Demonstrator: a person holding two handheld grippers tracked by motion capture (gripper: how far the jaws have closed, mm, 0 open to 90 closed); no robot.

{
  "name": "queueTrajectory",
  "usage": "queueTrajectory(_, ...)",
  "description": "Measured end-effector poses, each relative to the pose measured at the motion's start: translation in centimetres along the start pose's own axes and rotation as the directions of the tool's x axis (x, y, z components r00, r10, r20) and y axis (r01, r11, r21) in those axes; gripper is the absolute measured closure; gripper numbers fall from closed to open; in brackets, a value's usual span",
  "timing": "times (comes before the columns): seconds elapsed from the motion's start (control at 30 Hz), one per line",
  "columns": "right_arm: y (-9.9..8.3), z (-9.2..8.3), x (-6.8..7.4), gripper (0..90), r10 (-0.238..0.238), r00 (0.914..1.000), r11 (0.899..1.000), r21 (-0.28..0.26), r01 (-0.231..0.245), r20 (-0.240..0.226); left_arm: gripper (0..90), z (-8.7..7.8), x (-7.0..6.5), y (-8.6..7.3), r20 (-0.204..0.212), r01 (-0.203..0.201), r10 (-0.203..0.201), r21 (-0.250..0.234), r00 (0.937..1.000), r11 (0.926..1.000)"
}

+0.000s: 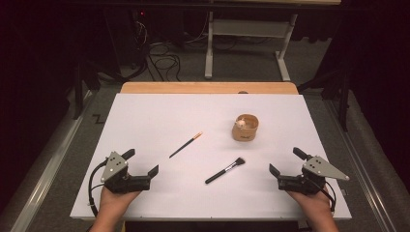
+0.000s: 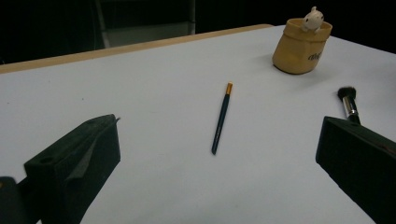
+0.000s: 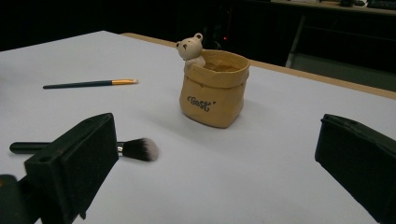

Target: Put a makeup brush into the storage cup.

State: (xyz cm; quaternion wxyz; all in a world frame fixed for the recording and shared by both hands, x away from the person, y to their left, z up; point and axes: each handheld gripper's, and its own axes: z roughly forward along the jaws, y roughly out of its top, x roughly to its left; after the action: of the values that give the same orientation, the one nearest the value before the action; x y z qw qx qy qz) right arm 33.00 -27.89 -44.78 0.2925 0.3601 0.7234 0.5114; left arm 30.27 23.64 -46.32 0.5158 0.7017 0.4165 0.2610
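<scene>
A tan bag-shaped pot [image 1: 245, 127] [image 2: 302, 46] [image 3: 214, 87] with a small white bear figure on its rim stands upright right of the table's middle. A thin dark brush with an orange end [image 1: 185, 144] [image 2: 221, 117] [image 3: 88, 84] lies left of the pot. A black-handled makeup brush [image 1: 225, 170] [image 2: 348, 104] [image 3: 133, 148] lies in front of the pot. My left gripper [image 1: 143, 162] [image 2: 212, 186] rests open near the front left. My right gripper [image 1: 286, 161] [image 3: 212, 186] rests open near the front right. Nothing is between either pair of jaws.
The white board [image 1: 145, 121] covers a wooden table whose far edge [image 1: 208, 87] shows. Beyond it stand a white table frame [image 1: 246, 43] and cables [image 1: 162, 60] on the floor. Metal rails [image 1: 43, 169] run along both sides.
</scene>
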Motion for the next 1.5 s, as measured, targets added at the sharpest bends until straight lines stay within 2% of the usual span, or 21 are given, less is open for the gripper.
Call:
queueTrajectory(0.07,0.0,0.0,0.1,0.3,0.004,1.0000,1.000,0.002,-0.004,-0.001,0.7,0.1,0.0,0.0,-0.002,0.000,0.000,0.006,1.0000,1.0000)
queueTrajectory(0.23,0.0,0.1,0.1,0.3,-0.004,1.0000,1.000,0.003,0.004,-0.006,0.7,0.6,-0.1,-0.3,-0.008,-0.008,0.008,0.055,0.9999,0.9984)
queueTrajectory(0.37,-0.1,0.1,0.1,0.3,-0.004,1.0000,1.000,0.003,0.004,-0.003,0.7,0.9,0.1,-0.5,-0.002,0.017,-0.017,0.088,0.9999,0.9959)
queueTrajectory(0.77,-0.2,0.3,0.2,0.3,-0.011,0.9999,1.000,0.005,0.011,-0.006,0.7,1.6,-0.2,-0.6,-0.014,-0.019,0.021,0.142,0.9997,0.9897)
queueTrajectory(0.8,0.0,0.2,0.1,0.3,0.008,0.9999,1.000,0.002,-0.008,-0.015,0.7,1.7,-0.2,-0.5,-0.008,-0.021,0.022,0.159,0.9997,0.9871)
queueTrajectory(0.97,0.8,0.0,-0.1,0.3,0.033,0.9992,0.999,-0.003,-0.034,-0.020,1.9,1.9,-0.2,-0.6,-0.016,-0.022,0.025,0.157,0.9996,0.9874)
queueTrajectory(1.03,0.8,0.1,-0.2,0.3,0.029,0.9994,1.000,0.004,-0.029,-0.017,1.9,1.9,-0.2,-0.5,-0.015,-0.023,0.026,0.159,0.9995,0.9871)
queueTrajectory(1.07,0.8,0.4,-0.3,0.3,0.039,0.9990,0.999,0.025,-0.039,-0.022,1.9,1.8,-0.2,-0.5,-0.011,-0.022,0.024,0.160,0.9996,0.9868)
queueTrajectory(1.2,0.3,1.0,-0.2,0.3,0.012,0.9996,0.998,0.065,-0.010,-0.024,2.0,1.8,-0.2,-0.4,-0.013,-0.022,0.025,0.165,0.9996,0.9860)
queueTrajectory(1.5,-0.9,1.2,0.2,0.3,-0.010,0.9995,0.998,0.068,0.012,-0.029,2.3,1.9,-0.3,-0.4,-0.011,-0.015,0.018,0.199,0.9998,0.9799)
